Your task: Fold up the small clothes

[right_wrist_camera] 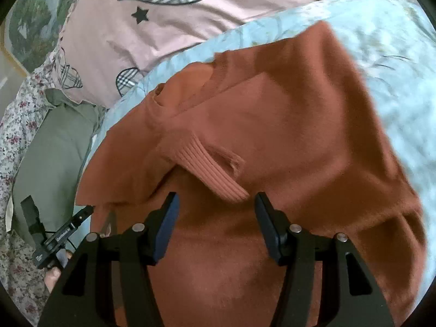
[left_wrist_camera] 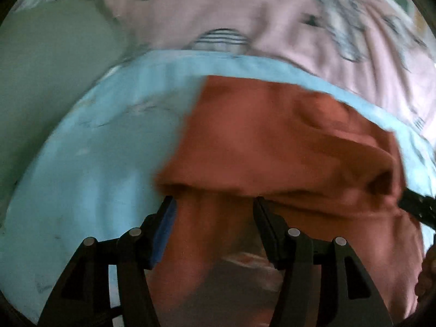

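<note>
**Rust sweater half-gathered, both tools open over it**

Rust-orange knitted sweater (right_wrist_camera: 272, 125) lies rumpled on the pale blue quilted cover (right_wrist_camera: 381, 54) of a bed, and every place below is given relative to that sweater. Its ribbed cuff (right_wrist_camera: 218, 171) is folded across the body and sits just ahead of the right hand-held gripper (right_wrist_camera: 215, 204), whose jaws stand apart with nothing between them. The left hand-held gripper (left_wrist_camera: 214, 207) is likewise released, its jaws spread over a thick fold at the sweater's near edge; the left view is blurred, so contact with the cloth cannot be told. Beyond the sweater, past the blue cover, lies a pink sheet printed with plaid hearts and stars (right_wrist_camera: 169, 35); beside its left edge sits a grey-green cushion (right_wrist_camera: 51, 158).

Likely risk: the knit is thick and layered, so a closing jaw may pinch several layers, or the blue cover beneath, and drag the whole heap instead of turning one edge. The loose sleeve could slide out and spoil the fold.
</note>
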{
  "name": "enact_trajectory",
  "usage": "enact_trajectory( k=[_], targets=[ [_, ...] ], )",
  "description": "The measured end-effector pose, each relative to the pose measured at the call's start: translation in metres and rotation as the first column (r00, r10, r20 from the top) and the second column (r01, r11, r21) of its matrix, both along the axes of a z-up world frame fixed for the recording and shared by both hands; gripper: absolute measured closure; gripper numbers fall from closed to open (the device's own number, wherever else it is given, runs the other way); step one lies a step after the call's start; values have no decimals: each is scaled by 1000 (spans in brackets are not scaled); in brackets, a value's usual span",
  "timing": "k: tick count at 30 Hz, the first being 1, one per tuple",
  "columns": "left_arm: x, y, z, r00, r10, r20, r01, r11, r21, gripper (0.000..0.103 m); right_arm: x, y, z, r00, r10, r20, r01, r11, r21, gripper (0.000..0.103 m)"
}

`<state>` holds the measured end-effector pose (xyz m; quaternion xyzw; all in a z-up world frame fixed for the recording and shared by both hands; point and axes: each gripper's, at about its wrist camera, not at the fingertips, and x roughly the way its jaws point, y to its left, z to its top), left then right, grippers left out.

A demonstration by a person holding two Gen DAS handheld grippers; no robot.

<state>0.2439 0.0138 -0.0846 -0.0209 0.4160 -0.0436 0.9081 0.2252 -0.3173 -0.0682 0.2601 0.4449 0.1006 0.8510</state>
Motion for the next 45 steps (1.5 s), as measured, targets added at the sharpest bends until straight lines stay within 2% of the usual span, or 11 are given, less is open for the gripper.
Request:
enact_trajectory(
  k=[1, 2, 3, 10, 18, 22, 26, 28, 31, 36, 45],
  targets=[
    [5, 11, -2, 1000, 30, -5, -30, 1000, 1, 44, 4, 3, 1, 1000, 10, 13, -10, 1000, -9, 60],
    [10, 20, -5, 999, 53, -7, -53, 999, 2, 44, 5, 3, 6, 1000, 14, 26, -14, 1000, -19, 91],
    [14, 26, -8, 997, 72, -11, -72, 997, 7, 44, 4, 0, 14, 999, 15, 42, -15, 1000, -12, 94],
    [41, 33, -26, 993, 106, -49, -106, 994, -1, 44, -31, -60, 73, 991, -33, 132, 26, 998, 54, 94],
    [40, 23, -30, 993, 117, -31, -116, 993, 23, 41, -32, -120, 23, 965, -258, -43, 261, 962, 79, 90],
    [40, 31, -31, 991, 127, -36, -128, 991, -24, 40, -41, -99, 15, 976, -217, -16, 218, 975, 37, 44],
    [38, 33, -31, 989, 142, -26, -143, 989, -40, 40, -35, -76, 5, 986, -167, -26, 166, 985, -41, 42],
    [38, 34, -31, 988, 151, -24, -152, 987, -49, 39, -29, -72, -1, 987, -157, -41, 155, 986, -53, 43],
    [37, 35, -31, 988, 151, -22, -153, 986, -60, 39, -20, -66, 1, 990, -137, -44, 133, 987, -88, 98],
    [36, 36, -31, 988, 154, -20, -155, 985, -70, 39, -36, -72, 47, 970, -192, 147, 210, 971, -114, 98],
    [31, 43, -31, 984, 176, -12, -176, 979, -104, 37, -29, -80, 3, 969, -245, -26, 237, 956, -172, 97]
  ],
)
